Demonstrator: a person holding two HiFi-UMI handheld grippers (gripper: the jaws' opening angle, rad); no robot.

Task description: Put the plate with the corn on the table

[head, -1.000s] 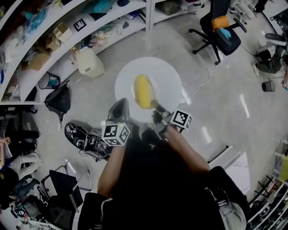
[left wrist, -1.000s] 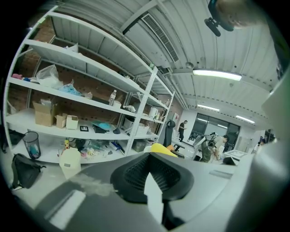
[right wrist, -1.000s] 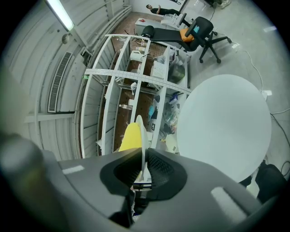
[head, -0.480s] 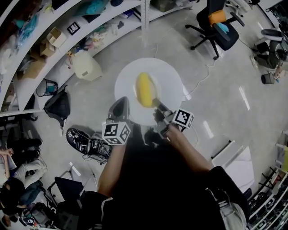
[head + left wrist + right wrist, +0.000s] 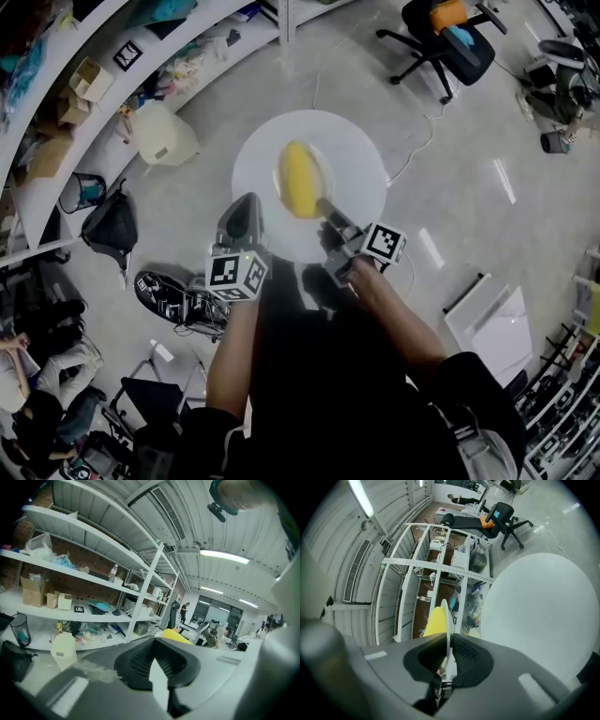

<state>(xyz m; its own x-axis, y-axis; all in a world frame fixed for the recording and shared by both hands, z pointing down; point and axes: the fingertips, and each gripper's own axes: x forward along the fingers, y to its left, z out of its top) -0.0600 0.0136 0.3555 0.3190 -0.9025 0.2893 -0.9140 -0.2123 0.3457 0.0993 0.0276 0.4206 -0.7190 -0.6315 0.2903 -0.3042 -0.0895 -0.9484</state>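
A yellow corn cob (image 5: 300, 178) lies on a white plate (image 5: 276, 204). I hold the plate in the air over a round white table top (image 5: 364, 148), and in the head view its outline blends into that top. My left gripper (image 5: 251, 208) is shut on the plate's left rim, and my right gripper (image 5: 325, 208) is shut on its near right rim beside the corn. In the right gripper view the thin rim (image 5: 446, 620) sits clamped between the pads, with the corn (image 5: 433, 620) beyond it and the table top (image 5: 539, 620) below. The left gripper view shows the corn (image 5: 176, 635) past the jaw.
Curved white shelving (image 5: 141, 56) full of boxes and bags runs along the back left. A pale plastic jug (image 5: 161, 136) and a black bag (image 5: 111, 230) sit on the floor beside it. An office chair (image 5: 441, 42) stands at the back right, and shoes (image 5: 173, 295) lie near my feet.
Both grippers keep their hold on the plate. The room has swung round in the head view, the jug and shelves sliding left. The white round top looks slightly larger.
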